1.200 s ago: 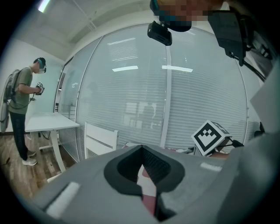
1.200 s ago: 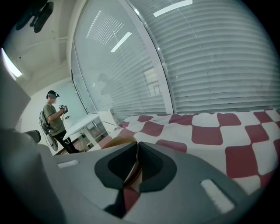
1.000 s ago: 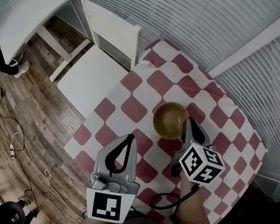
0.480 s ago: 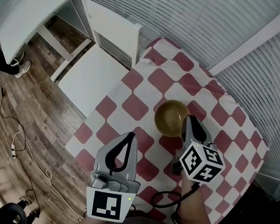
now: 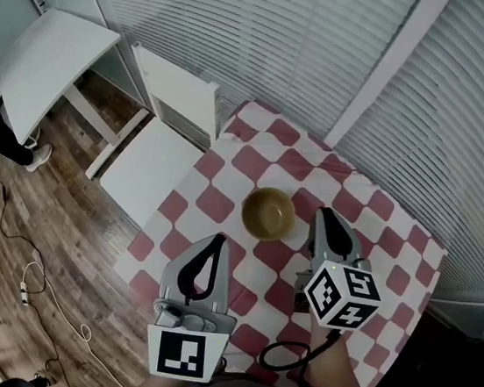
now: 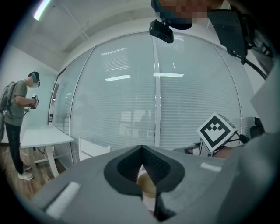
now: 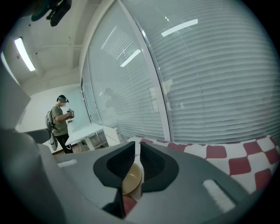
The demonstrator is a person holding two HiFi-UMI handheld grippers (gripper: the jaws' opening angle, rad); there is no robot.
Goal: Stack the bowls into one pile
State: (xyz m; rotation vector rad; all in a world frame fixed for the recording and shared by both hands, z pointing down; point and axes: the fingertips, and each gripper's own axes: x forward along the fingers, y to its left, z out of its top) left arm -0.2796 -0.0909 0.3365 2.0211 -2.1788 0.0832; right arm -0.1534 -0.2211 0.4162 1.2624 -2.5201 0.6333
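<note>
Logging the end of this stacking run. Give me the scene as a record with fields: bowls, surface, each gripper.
bowls: one brownish bowl pile, upright on the checked cloth; number of bowls cannot be told
surface: red and white squares, covers the tabletop
left gripper: jaws together, empty, apart from the bowl pile
right gripper: jaws a little apart, just been opening, nothing between them, apart from the bowl pile
task state: only one pile in view

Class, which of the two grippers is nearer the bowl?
The right gripper: its tips, with jaws just opened and nothing between them, sit beside the bowl, while the left gripper hangs farther back.
</note>
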